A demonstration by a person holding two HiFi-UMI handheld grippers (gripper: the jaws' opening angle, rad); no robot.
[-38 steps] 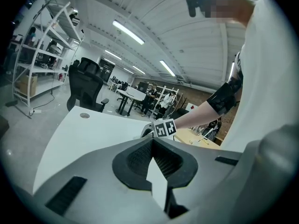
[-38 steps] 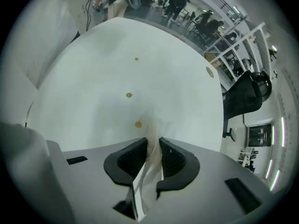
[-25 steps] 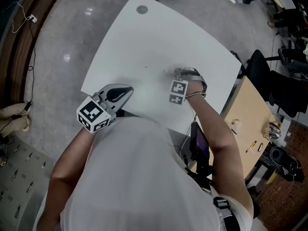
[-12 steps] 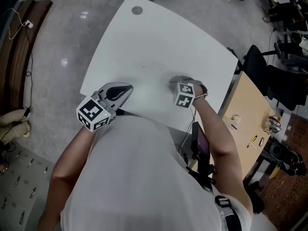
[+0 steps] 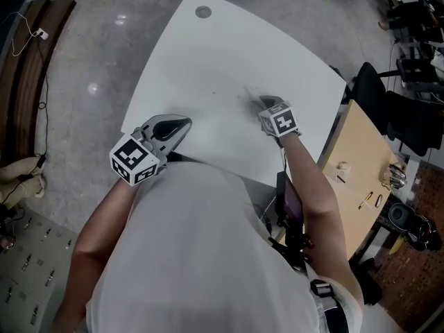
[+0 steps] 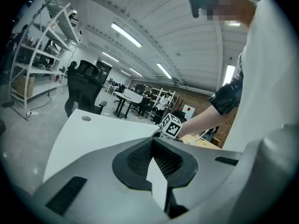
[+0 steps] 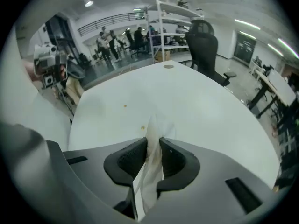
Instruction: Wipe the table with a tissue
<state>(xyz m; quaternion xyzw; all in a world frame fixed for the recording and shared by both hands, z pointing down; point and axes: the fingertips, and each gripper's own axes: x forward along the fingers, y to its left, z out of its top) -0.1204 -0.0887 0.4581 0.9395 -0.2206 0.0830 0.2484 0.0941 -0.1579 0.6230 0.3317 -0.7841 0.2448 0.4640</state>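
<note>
Tissue (image 7: 150,167) pinched in right gripper (image 7: 154,141) jaws, seemingly unseen overhead; left gripper (image 6: 153,146) jaws together.

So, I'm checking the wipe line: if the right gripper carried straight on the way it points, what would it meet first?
Most likely the white table, just past the tissue clamped in the right gripper; a small brown speck lies close ahead on it. Depth is unclear.

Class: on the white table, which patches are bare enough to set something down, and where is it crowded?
Bare: the far half of the table, around the grommet hole. Crowded: the near half, with the left claw and the right claw clamping the tissue.
</note>
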